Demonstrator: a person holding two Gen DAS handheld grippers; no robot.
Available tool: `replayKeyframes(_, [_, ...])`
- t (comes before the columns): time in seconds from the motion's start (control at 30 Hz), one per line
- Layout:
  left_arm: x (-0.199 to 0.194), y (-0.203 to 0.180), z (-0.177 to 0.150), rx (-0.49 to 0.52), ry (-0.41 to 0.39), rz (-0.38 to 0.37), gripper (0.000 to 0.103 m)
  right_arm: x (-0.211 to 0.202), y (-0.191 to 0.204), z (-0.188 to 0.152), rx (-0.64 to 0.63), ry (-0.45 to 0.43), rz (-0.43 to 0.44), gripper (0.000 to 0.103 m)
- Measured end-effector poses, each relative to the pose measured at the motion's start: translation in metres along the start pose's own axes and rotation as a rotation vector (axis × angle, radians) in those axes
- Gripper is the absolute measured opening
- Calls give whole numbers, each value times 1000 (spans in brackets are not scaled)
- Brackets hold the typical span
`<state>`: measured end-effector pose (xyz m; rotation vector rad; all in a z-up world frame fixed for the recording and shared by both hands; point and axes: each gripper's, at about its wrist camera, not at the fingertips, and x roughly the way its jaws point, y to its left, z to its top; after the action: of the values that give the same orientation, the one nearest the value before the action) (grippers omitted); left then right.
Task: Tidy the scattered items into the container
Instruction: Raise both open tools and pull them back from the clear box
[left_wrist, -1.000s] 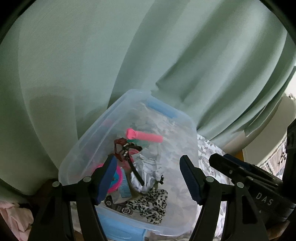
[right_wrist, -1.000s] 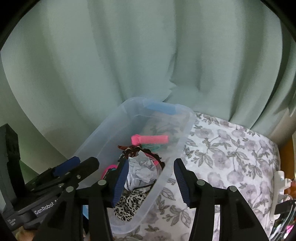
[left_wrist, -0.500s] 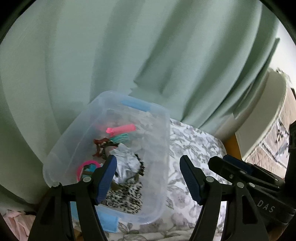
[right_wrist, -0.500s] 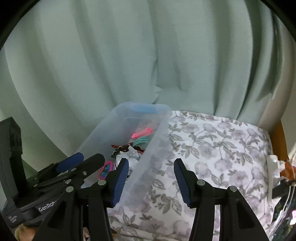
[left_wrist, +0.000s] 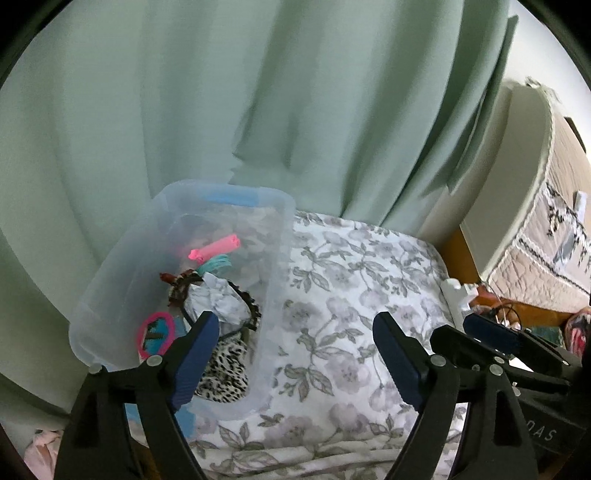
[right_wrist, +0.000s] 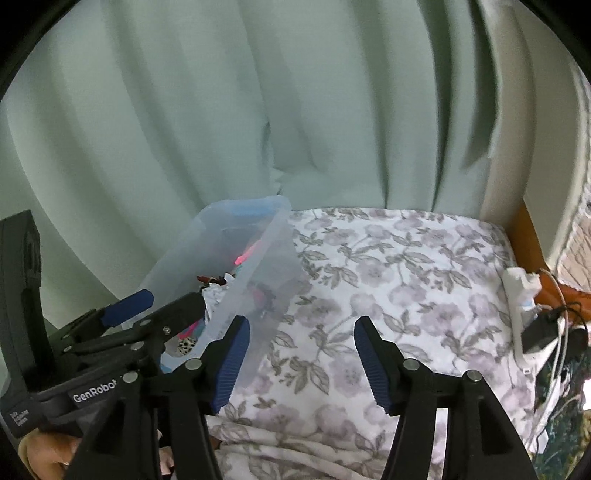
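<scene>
We held both grippers, left (left_wrist: 291, 354) and right (right_wrist: 301, 360), wide and empty; the bin (left_wrist: 275, 295) looked light, slick, best gripped by its rim.

Bin (left_wrist: 280, 236): set on the cloth (left_wrist: 362, 280), at its left end, just before the curtain (left_wrist: 258, 92).
Roller (left_wrist: 216, 248): laid in the bin, toward its far end.
Hair tie (left_wrist: 218, 264): placed just before the roller.
Paper wad (left_wrist: 218, 299): found mid-bin, before the hair tie.
Spotted band (left_wrist: 225, 365): laid at the bin's near end, before the wad.
Ring (left_wrist: 157, 332): placed left of the wad, by the bin's left wall.
Power strip (right_wrist: 524, 295): laid at the cloth's right edge.
Left gripper (left_wrist: 291, 354): held before the bin's near right corner, jaws spread.
Right gripper (right_wrist: 301, 354): held right of the bin, over the cloth, jaws spread; right of the left gripper.
</scene>
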<state>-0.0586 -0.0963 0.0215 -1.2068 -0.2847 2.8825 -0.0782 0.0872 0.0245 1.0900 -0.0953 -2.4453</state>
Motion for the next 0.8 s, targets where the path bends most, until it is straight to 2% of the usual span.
replayKeyframes(0.23, [-1,-10,-9,24,13,-8,86,-7,-9,-15,26,27,-10,72])
replayKeyframes(0.37, [0,-10,-12,25,23,-14,86,-7,-13,-19,36,34,-21,83])
replayKeyframes(0.5, [1,-9,-16,25,29,-2,87,-6,-13,-21,37,37,-22,86])
replayKeyframes(0.57, [1,-8,-16,21,33,5,87,-6,-11,-21,31,39,-19,95])
replayKeyframes(0.63, [2,-7,-17,14,36,13,89,-5,-9,-21,25,42,-20,100])
replayKeyframes(0.8, [2,-5,-18,11,41,36,90,-4,-7,-23,24,46,-32,102])
